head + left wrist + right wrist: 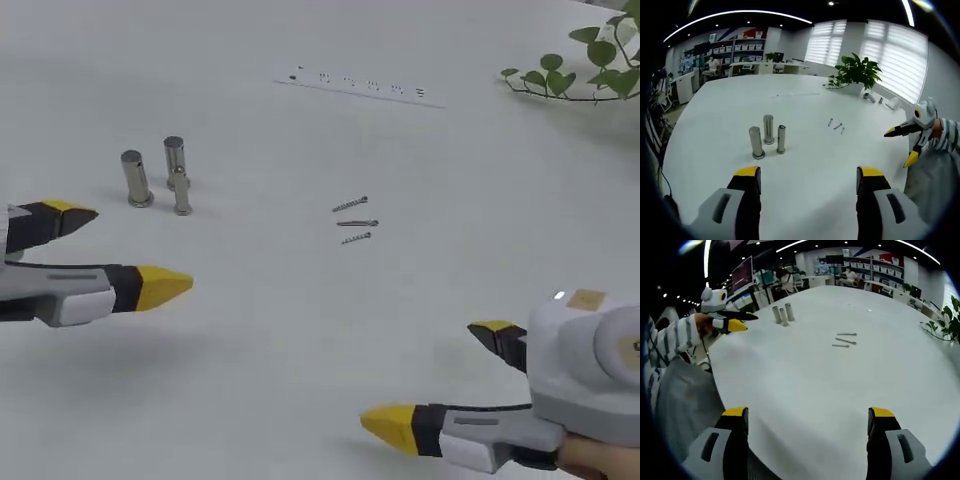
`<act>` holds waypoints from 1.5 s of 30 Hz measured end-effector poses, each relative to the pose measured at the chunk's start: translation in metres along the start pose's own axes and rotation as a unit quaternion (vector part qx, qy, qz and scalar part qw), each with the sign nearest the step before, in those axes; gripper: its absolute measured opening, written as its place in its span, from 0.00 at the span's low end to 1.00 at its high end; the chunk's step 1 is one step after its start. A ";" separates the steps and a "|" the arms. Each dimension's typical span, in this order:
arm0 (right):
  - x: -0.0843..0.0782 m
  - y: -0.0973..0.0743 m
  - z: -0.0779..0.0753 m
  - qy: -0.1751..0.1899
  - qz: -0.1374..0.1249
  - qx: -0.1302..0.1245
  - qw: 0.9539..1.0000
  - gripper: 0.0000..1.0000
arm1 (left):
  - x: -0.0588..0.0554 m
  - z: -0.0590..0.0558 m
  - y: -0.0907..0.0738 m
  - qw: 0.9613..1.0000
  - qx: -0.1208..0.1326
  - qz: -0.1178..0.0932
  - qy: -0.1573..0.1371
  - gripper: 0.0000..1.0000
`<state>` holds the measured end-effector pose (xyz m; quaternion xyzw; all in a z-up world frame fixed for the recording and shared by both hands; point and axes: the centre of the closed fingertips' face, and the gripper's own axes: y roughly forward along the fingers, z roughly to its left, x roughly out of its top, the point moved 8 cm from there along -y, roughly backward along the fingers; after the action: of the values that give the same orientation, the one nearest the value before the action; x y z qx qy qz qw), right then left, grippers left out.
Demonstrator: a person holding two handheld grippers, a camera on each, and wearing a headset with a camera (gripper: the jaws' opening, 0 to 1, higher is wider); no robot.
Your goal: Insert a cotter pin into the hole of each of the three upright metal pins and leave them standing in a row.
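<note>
Holes in the metal pins [135,178] cannot be made out. The left gripper [140,248] and right gripper [416,373] are held released; the plant [600,52] is cut off.

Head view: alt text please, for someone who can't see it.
Three upright metal pins stand clustered at the left of a white table, three cotter pins lying loose to their right. The left gripper and the right gripper hover open and empty nearer the camera.

The left gripper [137,248] and right gripper [425,373] are cased in pale grey, with black jaws tipped yellow; a striped sleeve [670,342] is worn.
</note>
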<state>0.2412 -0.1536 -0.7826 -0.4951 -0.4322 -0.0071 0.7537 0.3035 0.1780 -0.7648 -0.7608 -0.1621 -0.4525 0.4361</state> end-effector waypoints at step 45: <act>-0.004 0.000 -0.004 0.003 0.024 0.010 1.000 0.99 | 0.026 0.020 0.079 0.999 0.041 -0.016 0.014 0.36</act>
<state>0.2411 -0.1586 -0.7858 -0.4980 -0.4183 0.0134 0.7595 0.3791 0.1460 -0.7878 -0.7331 -0.1868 -0.4630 0.4619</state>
